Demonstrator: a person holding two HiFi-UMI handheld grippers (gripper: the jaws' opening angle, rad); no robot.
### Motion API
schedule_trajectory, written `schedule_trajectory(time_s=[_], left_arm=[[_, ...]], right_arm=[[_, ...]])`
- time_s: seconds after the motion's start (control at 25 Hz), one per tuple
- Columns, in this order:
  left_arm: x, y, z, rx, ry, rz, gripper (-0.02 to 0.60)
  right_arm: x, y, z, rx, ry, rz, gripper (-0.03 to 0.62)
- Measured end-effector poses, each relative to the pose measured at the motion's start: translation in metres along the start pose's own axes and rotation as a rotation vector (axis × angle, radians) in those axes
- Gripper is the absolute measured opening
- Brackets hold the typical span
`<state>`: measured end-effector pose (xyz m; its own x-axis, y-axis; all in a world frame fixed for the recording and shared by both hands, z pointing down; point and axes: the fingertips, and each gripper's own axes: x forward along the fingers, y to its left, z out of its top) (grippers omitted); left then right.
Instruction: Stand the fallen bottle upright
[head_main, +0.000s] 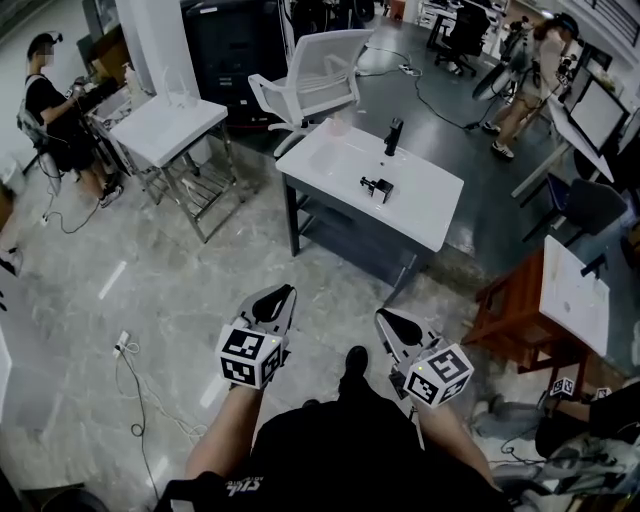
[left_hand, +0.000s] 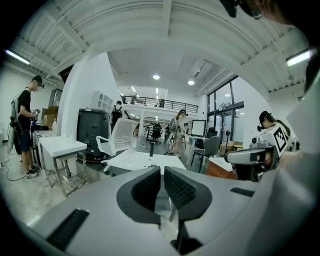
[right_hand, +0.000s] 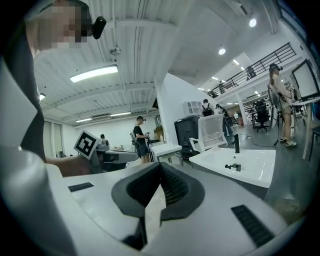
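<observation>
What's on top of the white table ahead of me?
A tall dark object stands upright, with a small black item nearer me. Nothing covers the table, so none of its top is hidden.

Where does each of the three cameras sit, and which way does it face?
Head view: on the person's head, looking steeply down at the grey floor and white rectangular table; both forearms, left gripper and right gripper show.
Left gripper view: on the left gripper, looking along its shut jaws toward the table; the right gripper shows at the right.
Right gripper view: on the right gripper, looking along its shut jaws toward the table; the left gripper shows at the left.
Shared: all three show that table.
</observation>
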<state>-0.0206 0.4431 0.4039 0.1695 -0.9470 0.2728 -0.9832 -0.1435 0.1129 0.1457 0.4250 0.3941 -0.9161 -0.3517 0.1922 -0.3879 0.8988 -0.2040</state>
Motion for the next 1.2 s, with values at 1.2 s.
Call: schedule_trajectory(time_s=[1.2], left_arm=[[0.321,0.054,0.076,-0.009,0.122,0.038,0.037]], right_arm=[[0.164,-0.300,0.058,0.140,0.089,0.137,0.015]])
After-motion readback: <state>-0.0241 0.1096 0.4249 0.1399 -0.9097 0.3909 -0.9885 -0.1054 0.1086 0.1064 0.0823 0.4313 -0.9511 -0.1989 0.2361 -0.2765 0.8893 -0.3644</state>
